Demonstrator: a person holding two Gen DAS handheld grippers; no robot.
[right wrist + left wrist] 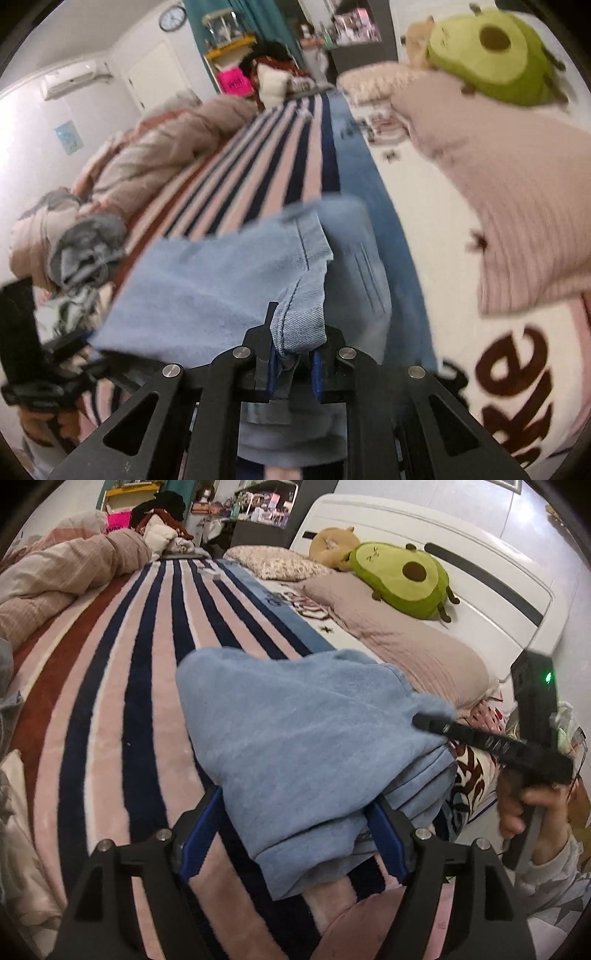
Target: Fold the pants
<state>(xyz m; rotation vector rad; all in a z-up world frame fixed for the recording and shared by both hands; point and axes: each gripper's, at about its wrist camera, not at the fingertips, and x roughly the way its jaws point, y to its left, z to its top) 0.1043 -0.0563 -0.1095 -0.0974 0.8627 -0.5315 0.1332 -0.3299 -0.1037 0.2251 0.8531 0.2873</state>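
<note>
Light blue pants lie partly folded on the striped blanket of a bed. My left gripper stands wide, its blue pads on either side of a thick fold of the pants near me. My right gripper is shut on a hem edge of the pants and holds it up off the bed. In the left wrist view the right gripper comes in from the right, its tip on the far right edge of the pants. The left gripper's body shows blurred at the left of the right wrist view.
A pink pillow and a green avocado plush lie by the white headboard. A rumpled beige duvet lies along the far side, with grey clothes next to it. A patterned white sheet is at the right.
</note>
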